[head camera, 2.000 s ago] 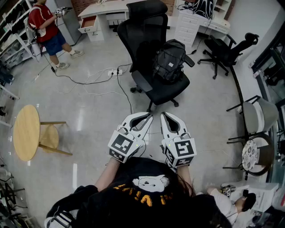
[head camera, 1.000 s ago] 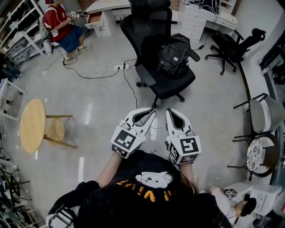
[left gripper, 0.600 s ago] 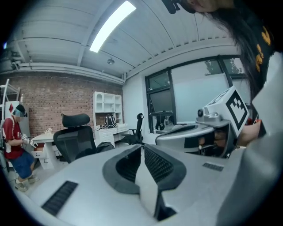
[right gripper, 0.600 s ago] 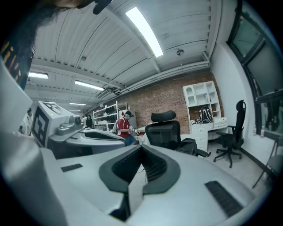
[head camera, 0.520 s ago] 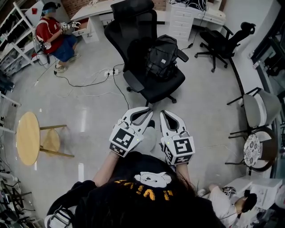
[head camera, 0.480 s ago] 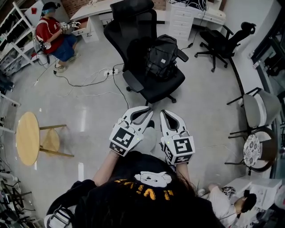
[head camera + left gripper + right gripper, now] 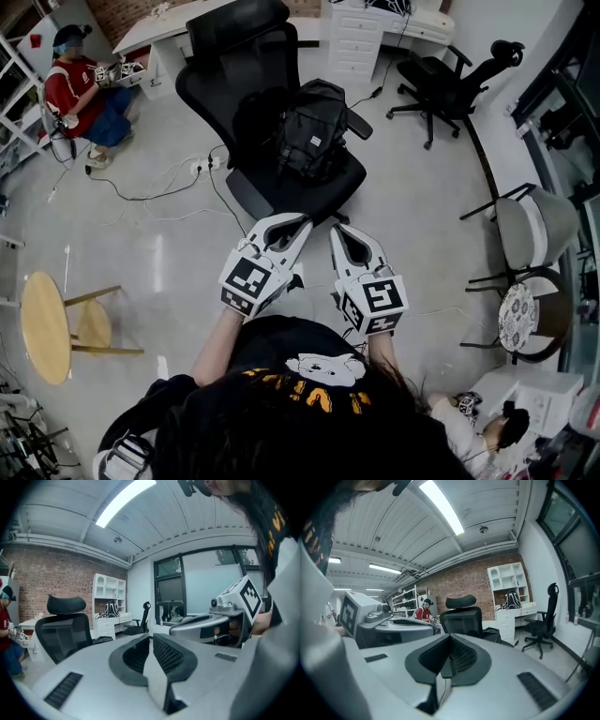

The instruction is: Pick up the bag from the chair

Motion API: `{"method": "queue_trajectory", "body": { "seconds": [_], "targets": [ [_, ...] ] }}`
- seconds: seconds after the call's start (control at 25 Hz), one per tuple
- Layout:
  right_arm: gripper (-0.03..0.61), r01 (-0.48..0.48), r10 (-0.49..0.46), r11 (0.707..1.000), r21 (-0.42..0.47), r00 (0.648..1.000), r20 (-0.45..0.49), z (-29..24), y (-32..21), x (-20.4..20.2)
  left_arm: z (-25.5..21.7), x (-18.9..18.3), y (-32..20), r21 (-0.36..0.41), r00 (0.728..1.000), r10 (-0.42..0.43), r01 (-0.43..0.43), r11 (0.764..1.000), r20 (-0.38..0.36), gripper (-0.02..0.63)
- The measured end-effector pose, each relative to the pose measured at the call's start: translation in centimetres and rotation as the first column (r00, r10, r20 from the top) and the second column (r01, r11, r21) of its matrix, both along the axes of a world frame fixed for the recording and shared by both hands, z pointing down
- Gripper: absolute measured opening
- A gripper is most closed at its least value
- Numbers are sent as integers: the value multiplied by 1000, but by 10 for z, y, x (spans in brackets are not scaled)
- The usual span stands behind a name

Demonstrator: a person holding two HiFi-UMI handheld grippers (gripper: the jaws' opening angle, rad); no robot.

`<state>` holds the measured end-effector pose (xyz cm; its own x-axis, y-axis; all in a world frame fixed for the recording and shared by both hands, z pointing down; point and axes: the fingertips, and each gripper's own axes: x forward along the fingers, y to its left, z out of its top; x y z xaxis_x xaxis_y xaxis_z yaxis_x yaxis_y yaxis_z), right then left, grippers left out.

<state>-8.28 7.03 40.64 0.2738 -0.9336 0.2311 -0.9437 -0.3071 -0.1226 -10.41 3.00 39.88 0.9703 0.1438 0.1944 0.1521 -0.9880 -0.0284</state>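
A black backpack (image 7: 309, 131) sits upright on the seat of a black office chair (image 7: 258, 89), leaning against its backrest. Both grippers are held side by side in front of the person, pointing at the chair. The left gripper (image 7: 298, 221) is shut and holds nothing; its tip hangs just short of the seat's front edge. The right gripper (image 7: 337, 231) is likewise shut and empty, a little right of it. In the right gripper view the chair (image 7: 461, 616) and the dark bag (image 7: 493, 632) show beyond the closed right gripper (image 7: 450, 640). The left gripper view shows the closed left gripper (image 7: 151, 637) and the chair (image 7: 65, 630).
A person in a red shirt (image 7: 80, 89) sits at the far left. Cables and a power strip (image 7: 202, 167) lie on the floor left of the chair. A round wooden table (image 7: 45, 314), a second black chair (image 7: 450, 80), white drawers (image 7: 361, 37) and a grey chair (image 7: 534, 220) stand around.
The chair with the backpack has come nearer to both grippers as the person has stepped toward it. Both grippers have stayed shut and side by side.
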Motion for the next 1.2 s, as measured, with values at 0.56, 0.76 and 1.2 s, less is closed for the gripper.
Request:
{"method": "queue_trajectory", "body": {
  "seconds": [0.56,0.76,1.2],
  "targets": [
    [3,-13,13,1000,-6,1000,20,16,-72,120,27,108,-65,-5,998,16,-16,1000,56,29],
    [3,15,-14,1000,-3,999,43,19,-85,144,31,125,-71,-10,997,-7,8,1000,76,29],
    [3,221,-220,975,-9,973,75,38,-141,243,41,218,-126,-17,967,-243,245,969,76,29]
  ]
}}
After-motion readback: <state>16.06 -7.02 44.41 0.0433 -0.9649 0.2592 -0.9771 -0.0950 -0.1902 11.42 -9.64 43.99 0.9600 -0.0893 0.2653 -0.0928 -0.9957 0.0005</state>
